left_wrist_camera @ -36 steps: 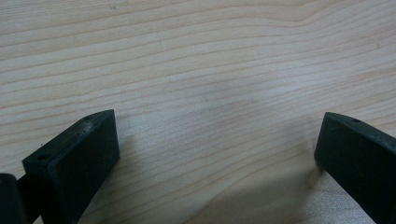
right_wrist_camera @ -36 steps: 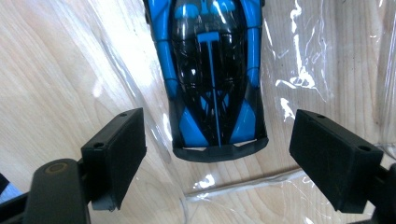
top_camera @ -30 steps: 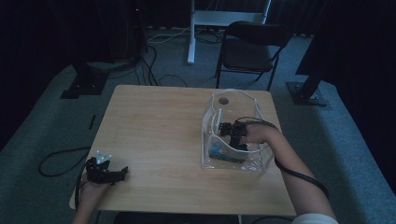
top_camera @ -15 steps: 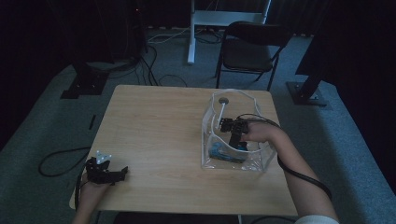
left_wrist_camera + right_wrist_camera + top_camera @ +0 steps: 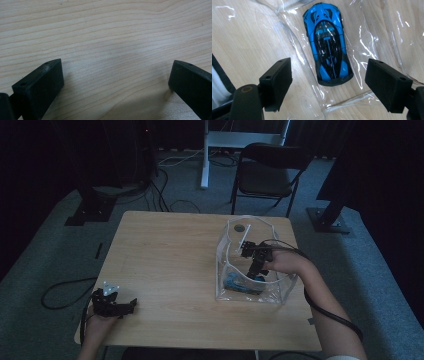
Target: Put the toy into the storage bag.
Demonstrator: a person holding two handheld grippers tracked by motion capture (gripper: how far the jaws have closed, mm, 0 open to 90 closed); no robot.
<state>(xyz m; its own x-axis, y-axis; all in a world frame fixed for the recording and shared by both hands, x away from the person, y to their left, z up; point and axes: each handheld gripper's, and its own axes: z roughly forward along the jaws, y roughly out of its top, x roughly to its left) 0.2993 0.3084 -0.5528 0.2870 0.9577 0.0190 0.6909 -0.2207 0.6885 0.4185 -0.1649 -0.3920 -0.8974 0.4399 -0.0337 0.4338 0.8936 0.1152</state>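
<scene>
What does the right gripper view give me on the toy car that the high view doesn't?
The right gripper view shows the blue toy car from above, lying flat on the bag's bottom, apart from both open jaws of the right gripper. The high view shows the clear plastic bag standing open on the wooden table, and the left gripper at the near left corner. Both show the car inside the bag, unheld.

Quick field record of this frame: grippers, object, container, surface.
left gripper: open, resting on the table near its front left corner, nothing between the jaws
right gripper: open, inside the bag above the car, pads clear of it
toy car: blue and black, lying flat on the bag's bottom
bag: clear plastic, standing open on the right half of the table
table: light wood
</scene>
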